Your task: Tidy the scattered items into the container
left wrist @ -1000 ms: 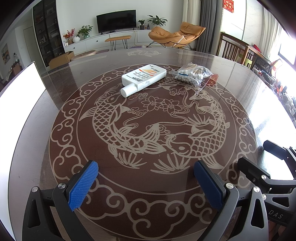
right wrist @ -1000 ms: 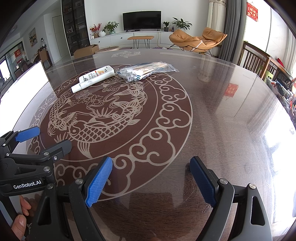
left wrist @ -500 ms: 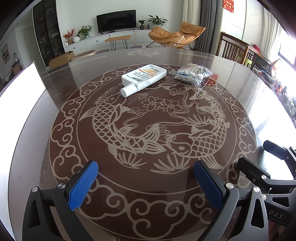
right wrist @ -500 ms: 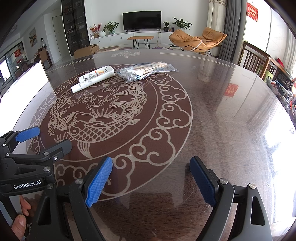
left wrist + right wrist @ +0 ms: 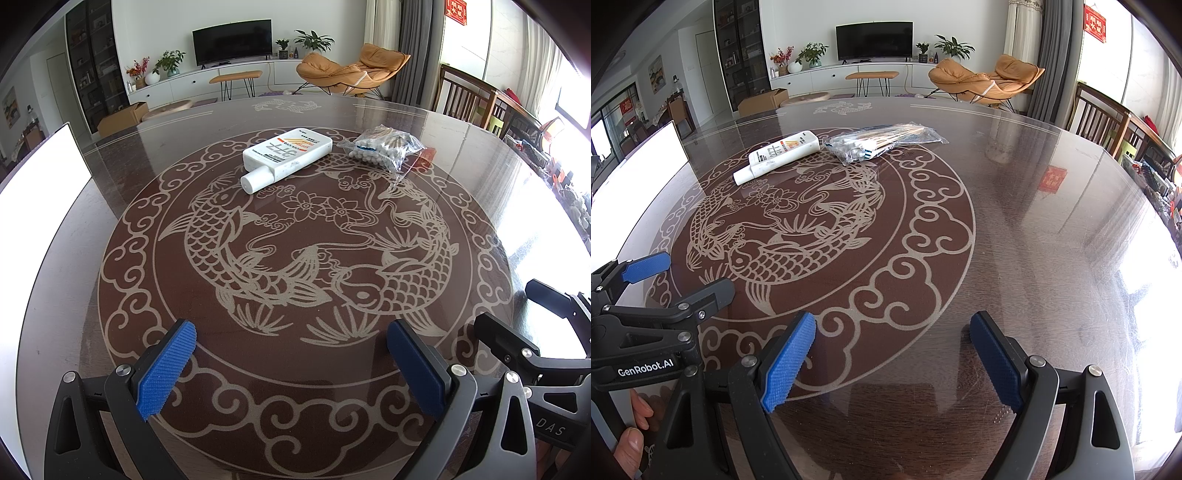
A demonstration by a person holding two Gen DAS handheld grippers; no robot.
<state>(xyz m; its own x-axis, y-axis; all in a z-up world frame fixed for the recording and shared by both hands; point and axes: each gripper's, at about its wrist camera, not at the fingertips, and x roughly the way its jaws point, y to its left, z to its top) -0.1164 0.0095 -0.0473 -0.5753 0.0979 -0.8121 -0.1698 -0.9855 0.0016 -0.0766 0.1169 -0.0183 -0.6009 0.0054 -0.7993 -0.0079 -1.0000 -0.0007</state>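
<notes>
Both tongs, left (image 5: pixel 291 363) and right (image 5: pixel 892 360), wide and empty over the near table (image 5: pixel 1034 221) edge, bottle (image 5: pixel 286 155) and bag (image 5: pixel 382 147) touching toward the far edge; risk of slippery bag sliding from pads; container unseen.

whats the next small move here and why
Probably ease the left tool forward toward the white bottle. Both tools, left and right, hang open and empty near the table's edge, while the bottle and the bag of cotton swabs lie untouched at the far side.
</notes>
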